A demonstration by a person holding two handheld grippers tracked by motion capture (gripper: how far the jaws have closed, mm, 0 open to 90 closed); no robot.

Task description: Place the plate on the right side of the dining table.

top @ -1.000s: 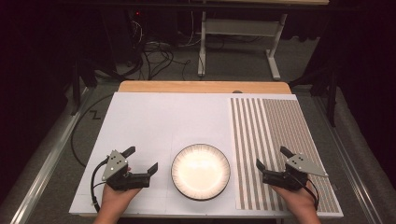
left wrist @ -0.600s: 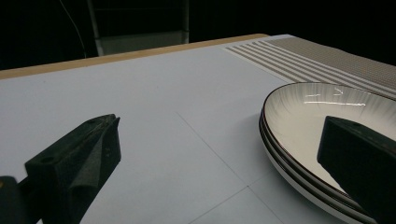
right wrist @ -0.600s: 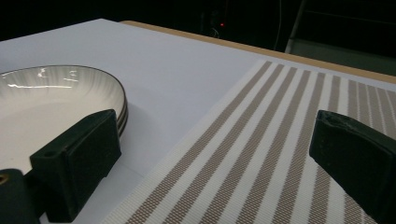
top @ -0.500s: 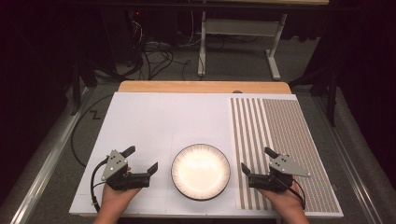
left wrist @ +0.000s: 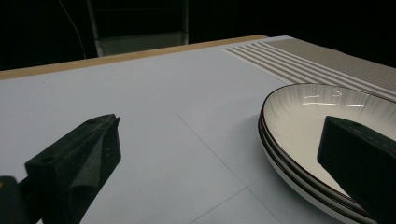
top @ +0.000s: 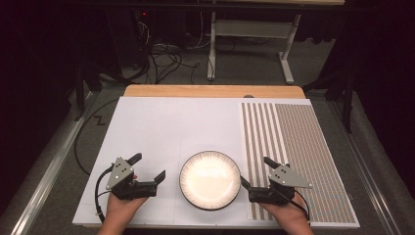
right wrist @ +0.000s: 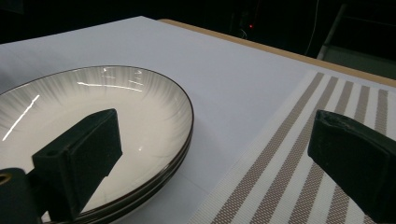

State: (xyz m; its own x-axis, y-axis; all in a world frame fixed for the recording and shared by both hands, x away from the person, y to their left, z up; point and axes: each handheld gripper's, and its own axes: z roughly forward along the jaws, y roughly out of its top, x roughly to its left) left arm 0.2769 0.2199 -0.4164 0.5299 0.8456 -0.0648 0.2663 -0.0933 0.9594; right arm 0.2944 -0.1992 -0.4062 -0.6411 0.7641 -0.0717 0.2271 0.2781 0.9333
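The right gripper (right wrist: 210, 158) has its jaws spread wide, one over the stacked white plates (right wrist: 140, 116), the other over the striped placemat (right wrist: 299, 154).

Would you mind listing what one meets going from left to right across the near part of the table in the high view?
Left gripper → stacked plates → right gripper → striped placemat.

Striped placemat (top: 293, 152); white tabletop (top: 181, 127)
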